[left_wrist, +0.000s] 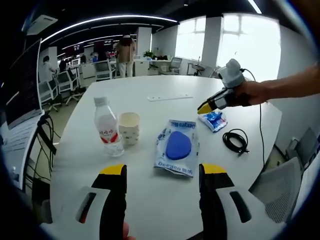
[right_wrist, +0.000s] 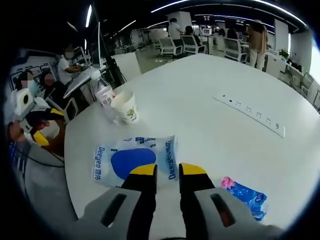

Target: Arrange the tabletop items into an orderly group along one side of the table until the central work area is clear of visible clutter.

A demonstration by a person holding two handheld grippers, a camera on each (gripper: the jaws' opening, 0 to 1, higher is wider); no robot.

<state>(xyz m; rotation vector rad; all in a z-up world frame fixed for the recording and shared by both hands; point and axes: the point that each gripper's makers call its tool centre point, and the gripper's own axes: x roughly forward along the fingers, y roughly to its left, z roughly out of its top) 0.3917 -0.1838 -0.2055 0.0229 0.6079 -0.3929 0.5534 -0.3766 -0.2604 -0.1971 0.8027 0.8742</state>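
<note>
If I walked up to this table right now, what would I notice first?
Probably the big white packet with the blue oval, lying flat in the middle of the round white table. Beside it, toward one edge, a water bottle stands next to a paper cup. The right tongs hover just above a small blue packet.

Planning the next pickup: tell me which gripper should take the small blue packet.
Right. The right gripper hovers right beside the small blue packet, while the left gripper sits back at the table's near edge, with the large blue-and-white bag between.
</note>
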